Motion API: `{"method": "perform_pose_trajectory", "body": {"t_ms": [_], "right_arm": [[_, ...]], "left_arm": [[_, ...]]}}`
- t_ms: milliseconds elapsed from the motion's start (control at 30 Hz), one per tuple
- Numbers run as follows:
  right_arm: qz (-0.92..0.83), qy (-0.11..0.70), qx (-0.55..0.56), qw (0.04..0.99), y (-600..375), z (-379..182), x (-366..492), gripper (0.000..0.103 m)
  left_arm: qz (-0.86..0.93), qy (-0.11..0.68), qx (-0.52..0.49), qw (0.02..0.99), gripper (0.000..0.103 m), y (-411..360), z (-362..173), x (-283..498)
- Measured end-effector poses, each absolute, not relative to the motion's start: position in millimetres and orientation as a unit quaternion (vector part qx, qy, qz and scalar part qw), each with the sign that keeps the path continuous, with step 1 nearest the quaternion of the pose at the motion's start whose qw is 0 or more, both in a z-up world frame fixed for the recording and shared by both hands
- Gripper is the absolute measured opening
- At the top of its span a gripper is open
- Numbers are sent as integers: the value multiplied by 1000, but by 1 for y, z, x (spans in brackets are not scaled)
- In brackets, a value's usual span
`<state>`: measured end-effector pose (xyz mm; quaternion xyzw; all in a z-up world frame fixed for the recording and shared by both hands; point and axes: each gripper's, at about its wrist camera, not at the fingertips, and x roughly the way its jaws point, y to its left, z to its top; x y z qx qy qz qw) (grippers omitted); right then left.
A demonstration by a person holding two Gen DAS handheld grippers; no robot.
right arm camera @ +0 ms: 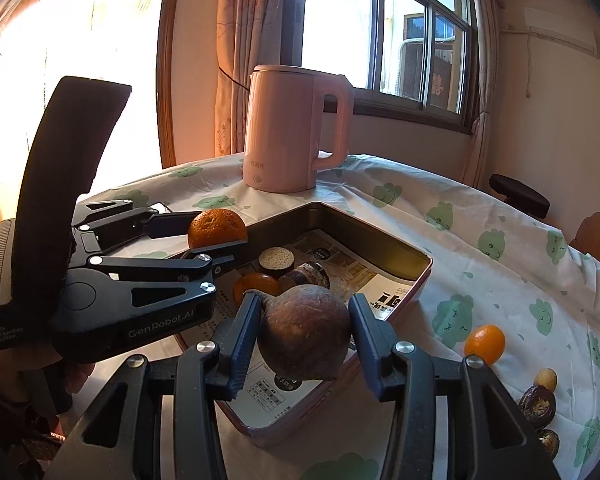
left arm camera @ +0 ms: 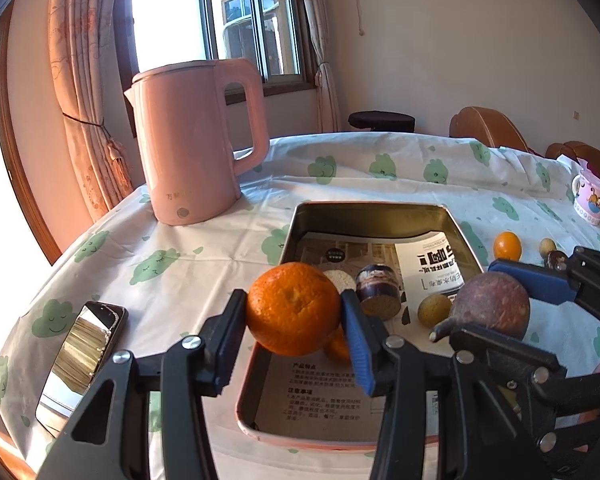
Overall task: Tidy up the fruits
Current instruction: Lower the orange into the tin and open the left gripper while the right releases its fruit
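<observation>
Orange skin fills my left gripper [left arm camera: 294, 308], its pads pinching the mandarin [left arm camera: 293, 307] above the metal tin [left arm camera: 370, 216]. My right gripper [right arm camera: 304, 334] clamps a brown, stemmed fruit [right arm camera: 305, 332] over the tin's near corner; a kumquat [right arm camera: 485, 344] lies right of it.

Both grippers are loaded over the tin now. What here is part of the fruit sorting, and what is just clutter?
Job:
- orange in left gripper
- brown fruit in right gripper
- tin tray
- small orange fruit on the cloth
- small brown fruits near it

Clutter:
- pink kettle
- phone
- mug
</observation>
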<state>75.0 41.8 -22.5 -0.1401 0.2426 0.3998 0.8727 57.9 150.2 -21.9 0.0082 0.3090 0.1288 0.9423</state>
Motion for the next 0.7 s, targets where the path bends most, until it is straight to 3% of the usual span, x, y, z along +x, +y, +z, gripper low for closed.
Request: {"method": "perform_pose_trajectory", "body": {"t_ms": [300,500,700], "right_arm": [[404,255,-145,866,46,-26,77,48],[401,250,-137,871,39,-24,75,48],[376,235,-146,884,14,-15,70,49]], "left_arm": [[129,309,15,942,53,145,-23,58],[134,298,10,945,74,145,-20,52],[123,283,-1,951,76,139,-12,45]]}}
